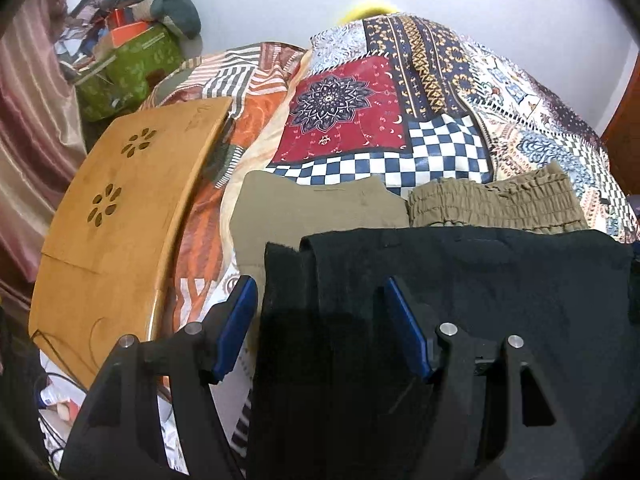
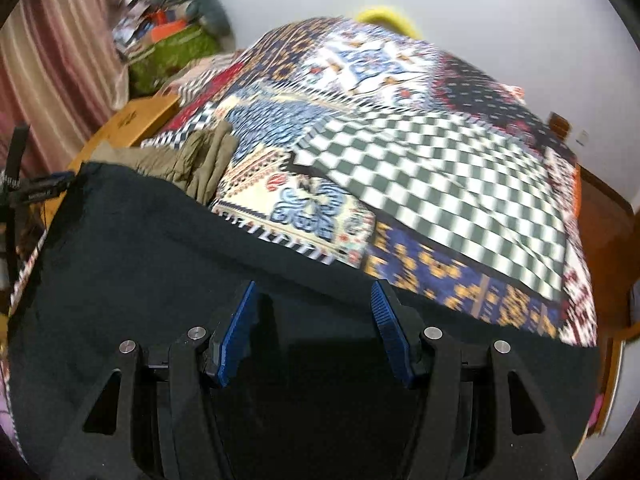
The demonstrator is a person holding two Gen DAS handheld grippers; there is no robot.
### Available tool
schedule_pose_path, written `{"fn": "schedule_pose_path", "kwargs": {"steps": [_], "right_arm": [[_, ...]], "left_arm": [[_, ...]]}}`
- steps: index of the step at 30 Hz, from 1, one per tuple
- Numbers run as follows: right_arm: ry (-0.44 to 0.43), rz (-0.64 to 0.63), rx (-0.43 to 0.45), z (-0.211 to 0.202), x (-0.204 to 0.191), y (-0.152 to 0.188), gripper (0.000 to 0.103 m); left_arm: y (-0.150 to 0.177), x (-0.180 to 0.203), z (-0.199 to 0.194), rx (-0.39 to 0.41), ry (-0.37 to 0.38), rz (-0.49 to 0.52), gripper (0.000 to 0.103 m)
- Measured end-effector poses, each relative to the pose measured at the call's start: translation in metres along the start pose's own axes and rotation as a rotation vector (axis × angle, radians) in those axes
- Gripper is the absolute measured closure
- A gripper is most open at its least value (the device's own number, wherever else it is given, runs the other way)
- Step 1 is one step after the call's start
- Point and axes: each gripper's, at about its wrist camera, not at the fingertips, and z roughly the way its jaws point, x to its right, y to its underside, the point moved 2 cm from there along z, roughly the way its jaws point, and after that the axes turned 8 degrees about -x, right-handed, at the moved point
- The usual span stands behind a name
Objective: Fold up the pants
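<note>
Black pants sprawl limp across the bed, both grippers' jaws parted and empty above the soft cloth, best pinched at its edge.

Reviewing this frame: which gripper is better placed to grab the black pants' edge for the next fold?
Left, probably. The left gripper has open jaws straddling a raised fold at the black pants' edge. The right gripper hovers open over flat cloth.
</note>
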Motion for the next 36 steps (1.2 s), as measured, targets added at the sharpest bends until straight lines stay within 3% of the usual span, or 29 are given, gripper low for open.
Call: {"fn": "schedule_pose_path", "kwargs": {"steps": [3,6,10,13,15,17,18,23,36], "right_arm": [[-0.022,-0.043,-0.004,0.007,-0.009,-0.006,0.048],[-0.023,-0.075,-0.016,0.013,-0.014,-0.010,0.043],[-0.047,-0.094,-0.072,0.029,-0.016,-0.013,0.039],[-0.043,-0.085,-0.068,0.032,-0.018,-0.009,0.041],[-0.045,-0.077,-0.064,0.031,-0.018,-0.006,0.054],[-0.019,-0.068,-0.062,0.032,-0.017,-0.006,0.087],[-0.003,-0.062,-0.049,0.030,-0.016,-0.004,0.092],[0.040,-0.086,0.024,0.018,-0.025,0.008,0.096],[0.022,-0.100,0.127,-0.052,-0.038,0.024,0.097]], "left_arm": [[-0.004,0.001,0.003,-0.003,0.017,0.003,0.038],[-0.007,0.005,0.003,0.002,0.012,0.022,0.051],[-0.008,0.008,0.005,-0.011,0.002,0.049,0.079],[-0.004,0.013,0.004,0.003,-0.021,0.089,0.083],[-0.002,0.014,0.001,0.013,-0.029,0.088,0.085],[-0.001,0.014,-0.005,0.028,-0.024,0.080,0.085],[-0.001,0.014,-0.010,0.041,-0.022,0.075,0.086],[-0.002,0.022,-0.035,0.110,-0.045,0.107,0.086],[0.029,0.022,-0.124,0.240,0.013,0.086,0.086]]}}
